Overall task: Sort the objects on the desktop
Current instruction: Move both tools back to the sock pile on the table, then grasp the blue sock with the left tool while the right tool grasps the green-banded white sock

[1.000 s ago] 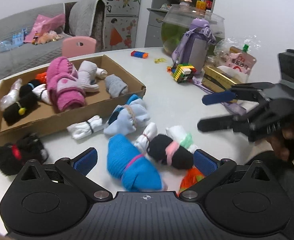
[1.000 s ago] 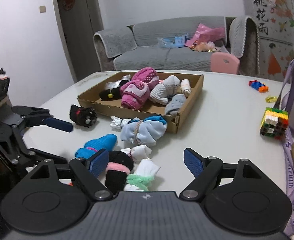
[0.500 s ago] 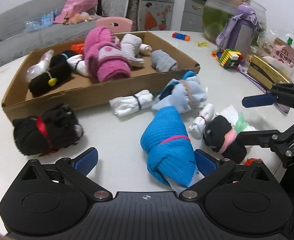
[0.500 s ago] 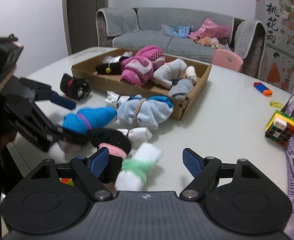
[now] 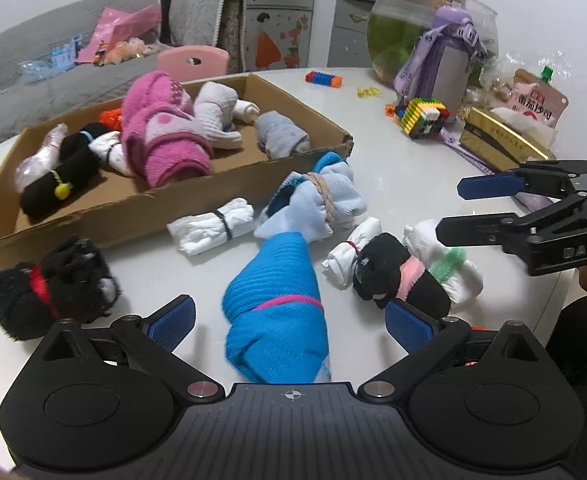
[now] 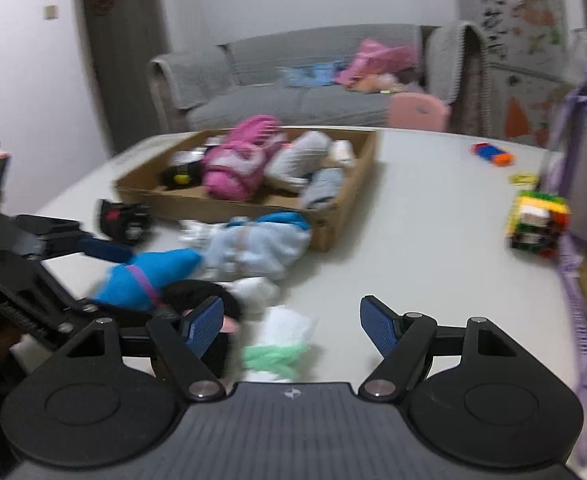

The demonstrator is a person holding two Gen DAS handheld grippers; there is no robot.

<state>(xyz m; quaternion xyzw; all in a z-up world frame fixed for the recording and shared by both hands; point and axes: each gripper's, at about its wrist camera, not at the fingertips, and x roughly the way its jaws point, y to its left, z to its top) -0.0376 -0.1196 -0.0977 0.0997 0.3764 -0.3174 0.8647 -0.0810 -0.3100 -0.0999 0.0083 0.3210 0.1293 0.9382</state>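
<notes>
Two grippers work over a white table (image 5: 405, 168). Largest, the cardboard box (image 5: 141, 204) at ten o'clock already holds several rolled socks. Smaller, the blue sock bundle (image 5: 277, 316) lies between the spread fingers of the left gripper (image 5: 289, 320), untouched by its pads. The right gripper (image 6: 291, 324) is closing around the white-and-green bundle (image 6: 281, 344), pads not yet pressing. The black-and-pink bundle (image 5: 397, 280) lies against it and could snag.
</notes>
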